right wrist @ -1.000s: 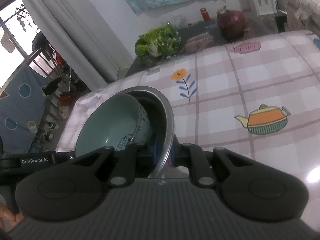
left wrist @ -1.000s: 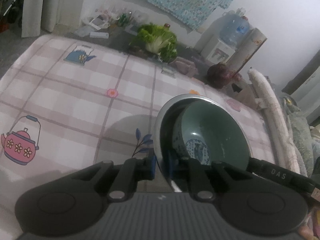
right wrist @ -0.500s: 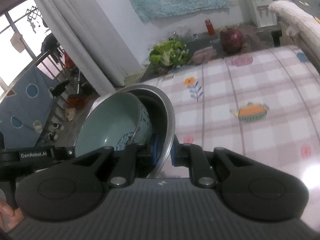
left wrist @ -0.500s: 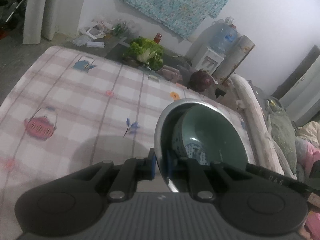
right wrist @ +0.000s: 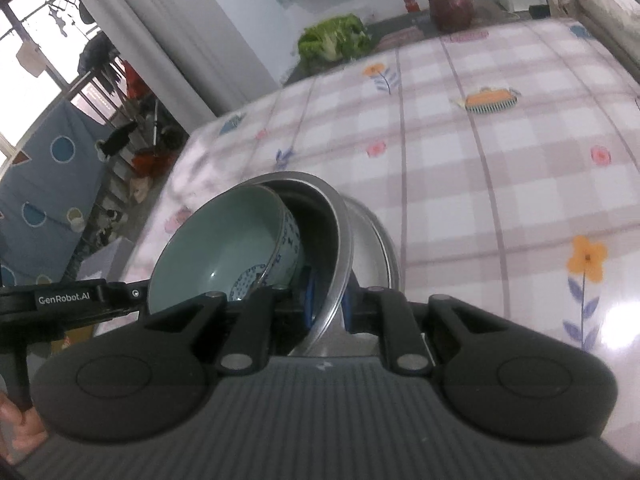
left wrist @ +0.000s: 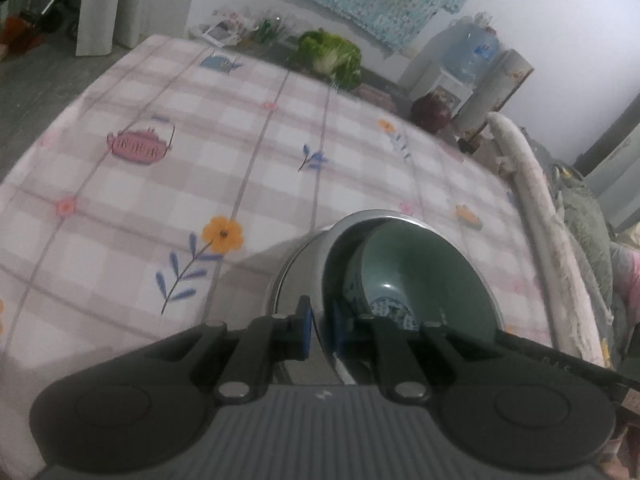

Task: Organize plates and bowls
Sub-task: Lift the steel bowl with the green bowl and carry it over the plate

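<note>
A steel bowl (left wrist: 316,276) holds a green ceramic bowl (left wrist: 420,276) with blue-and-white outside. Both are tilted and held above the checked tablecloth (left wrist: 240,168). My left gripper (left wrist: 319,330) is shut on the steel bowl's rim at its near left side. My right gripper (right wrist: 327,302) is shut on the opposite rim of the same steel bowl (right wrist: 340,232), with the green bowl (right wrist: 216,248) inside it. The other gripper's black arm shows at the edge of each view.
The table carries a pink checked cloth with teapot and flower prints. Beyond its far edge lie a green cabbage (left wrist: 332,54), a dark red round object (left wrist: 430,108) and a water dispenser (left wrist: 468,56). A padded chair back (left wrist: 532,184) stands at the right.
Both grippers have lifted the nested bowls and pulled them back toward the near side. More of the tablecloth shows ahead. The grip on the rim is unchanged.
</note>
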The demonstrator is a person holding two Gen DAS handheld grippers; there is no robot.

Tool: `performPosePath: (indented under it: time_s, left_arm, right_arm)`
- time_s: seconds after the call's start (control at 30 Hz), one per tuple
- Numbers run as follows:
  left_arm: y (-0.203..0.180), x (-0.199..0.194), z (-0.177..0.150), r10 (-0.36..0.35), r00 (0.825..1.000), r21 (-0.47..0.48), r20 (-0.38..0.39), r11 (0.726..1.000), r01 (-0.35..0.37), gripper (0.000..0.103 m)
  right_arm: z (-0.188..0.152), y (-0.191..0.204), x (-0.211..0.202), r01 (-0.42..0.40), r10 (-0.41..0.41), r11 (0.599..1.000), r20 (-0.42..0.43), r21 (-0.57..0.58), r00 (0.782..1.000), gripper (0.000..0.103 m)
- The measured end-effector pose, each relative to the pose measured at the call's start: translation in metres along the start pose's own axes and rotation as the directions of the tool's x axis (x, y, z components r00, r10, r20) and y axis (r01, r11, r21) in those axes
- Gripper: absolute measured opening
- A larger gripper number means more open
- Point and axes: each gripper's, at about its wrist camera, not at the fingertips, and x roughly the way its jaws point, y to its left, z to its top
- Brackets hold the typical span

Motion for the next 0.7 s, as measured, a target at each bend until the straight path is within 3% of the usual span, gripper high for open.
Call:
performPosePath:
  time_s: [0.2, 0.37, 0.4, 0.53, 0.63, 0.67, 0.7]
  left_arm:
    - [0.006, 0.009, -0.009, 0.007, 1.000, -0.007, -0.014, 1.000, -0.007, 0.011]
    - [0.003, 0.003, -0.010, 0.036, 0.999, 0.027, 0.041, 0.999, -0.037, 0.013]
    - [0.002, 0.000, -0.010, 0.046, 0.997, 0.040, 0.057, 0.998, -0.049, 0.018]
    - [-0.003, -0.011, -0.014, 0.100, 0.989, 0.096, 0.105, 0.989, -0.110, 0.056]
    - [-0.009, -0.023, -0.021, 0.152, 0.977, 0.139, 0.147, 0.975, -0.173, 0.071]
    - [-0.014, -0.028, -0.024, 0.169, 0.971, 0.160, 0.171, 0.967, -0.196, 0.074]
    - [-0.018, -0.033, -0.027, 0.178, 0.965, 0.181, 0.191, 0.960, -0.213, 0.079]
  right_arm:
    - [-0.011, -0.004, 0.007, 0.019, -0.019, 1.000, 0.010, 0.000, 1.000, 0.013]
    - [-0.010, -0.004, 0.013, 0.023, -0.023, 1.000, 0.017, -0.006, 1.000, 0.015]
    - [-0.010, -0.004, 0.014, 0.032, -0.031, 0.999, 0.018, -0.011, 0.999, 0.016]
    - [-0.009, 0.000, 0.010, 0.065, -0.064, 0.997, 0.034, -0.036, 0.997, 0.022]
    - [-0.010, 0.002, -0.001, 0.070, -0.067, 0.996, 0.057, -0.046, 0.996, 0.025]
    - [-0.010, 0.002, -0.006, 0.069, -0.065, 0.996, 0.073, -0.048, 0.995, 0.032]
    - [-0.011, 0.002, -0.011, 0.087, -0.082, 0.995, 0.093, -0.050, 0.992, 0.051]
